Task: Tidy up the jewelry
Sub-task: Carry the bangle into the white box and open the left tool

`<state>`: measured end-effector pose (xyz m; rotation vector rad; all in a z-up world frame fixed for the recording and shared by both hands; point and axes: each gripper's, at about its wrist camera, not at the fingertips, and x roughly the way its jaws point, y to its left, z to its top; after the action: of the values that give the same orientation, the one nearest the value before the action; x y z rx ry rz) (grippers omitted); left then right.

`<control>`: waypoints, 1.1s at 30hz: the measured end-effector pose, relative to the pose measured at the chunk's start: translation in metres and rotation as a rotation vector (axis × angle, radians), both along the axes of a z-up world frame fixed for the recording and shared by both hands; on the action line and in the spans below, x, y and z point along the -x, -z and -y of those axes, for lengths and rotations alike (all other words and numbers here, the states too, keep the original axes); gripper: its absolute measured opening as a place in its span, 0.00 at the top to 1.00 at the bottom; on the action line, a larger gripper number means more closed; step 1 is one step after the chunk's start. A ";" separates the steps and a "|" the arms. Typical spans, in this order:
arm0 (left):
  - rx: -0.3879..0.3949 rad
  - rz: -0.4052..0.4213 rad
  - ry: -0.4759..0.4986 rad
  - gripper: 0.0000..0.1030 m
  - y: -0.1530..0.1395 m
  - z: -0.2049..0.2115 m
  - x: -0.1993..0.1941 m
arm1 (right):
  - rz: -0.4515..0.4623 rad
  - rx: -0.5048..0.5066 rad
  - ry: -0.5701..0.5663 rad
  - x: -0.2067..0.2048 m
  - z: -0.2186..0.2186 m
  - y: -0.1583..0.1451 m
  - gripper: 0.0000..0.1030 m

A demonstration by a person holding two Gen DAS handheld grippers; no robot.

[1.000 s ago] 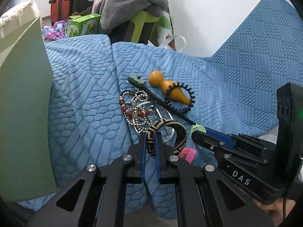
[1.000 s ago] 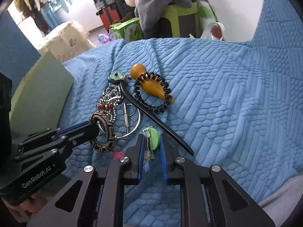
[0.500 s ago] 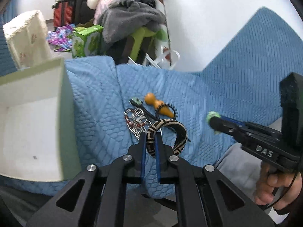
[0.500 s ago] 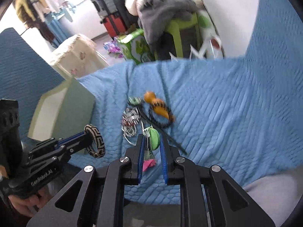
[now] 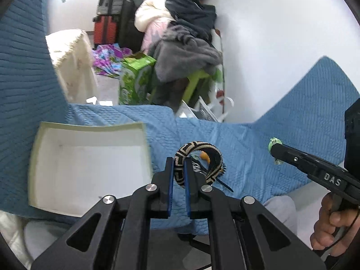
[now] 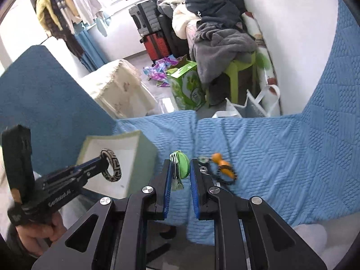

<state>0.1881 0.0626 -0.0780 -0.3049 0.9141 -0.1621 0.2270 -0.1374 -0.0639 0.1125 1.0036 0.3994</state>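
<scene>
Woven bangle [image 5: 198, 157]: 1 | green clip [image 6: 181, 165]: 1 | box [image 5: 90, 127]: 1

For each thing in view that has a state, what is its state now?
Left tongs: shut on the woven bangle.
Woven bangle: held in the air, off the blanket.
Right tongs: shut on the green hair clip.
Green hair clip: held in the air.
White box: open, nothing visible inside.
Orange gourd: lying on the blue blanket, black beaded bracelet around it.
</scene>
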 end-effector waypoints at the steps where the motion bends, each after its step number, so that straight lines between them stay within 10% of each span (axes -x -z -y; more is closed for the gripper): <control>1: -0.009 0.004 -0.013 0.92 -0.004 -0.008 0.003 | 0.000 0.011 -0.003 -0.001 -0.006 -0.001 0.87; 16: -0.074 0.052 -0.132 0.92 -0.030 -0.103 0.021 | 0.096 0.025 -0.073 -0.018 -0.095 -0.031 0.87; 24: -0.118 0.017 -0.076 0.92 0.015 -0.112 0.008 | 0.152 0.044 -0.136 -0.016 -0.144 0.013 0.87; 33: -0.136 -0.052 -0.054 0.92 0.061 -0.126 -0.007 | 0.016 0.091 -0.180 -0.004 -0.183 0.091 0.86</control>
<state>0.1946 0.1885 -0.1393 -0.2082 0.9630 -0.0418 0.2313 0.0457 -0.1544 -0.0638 1.0182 0.5175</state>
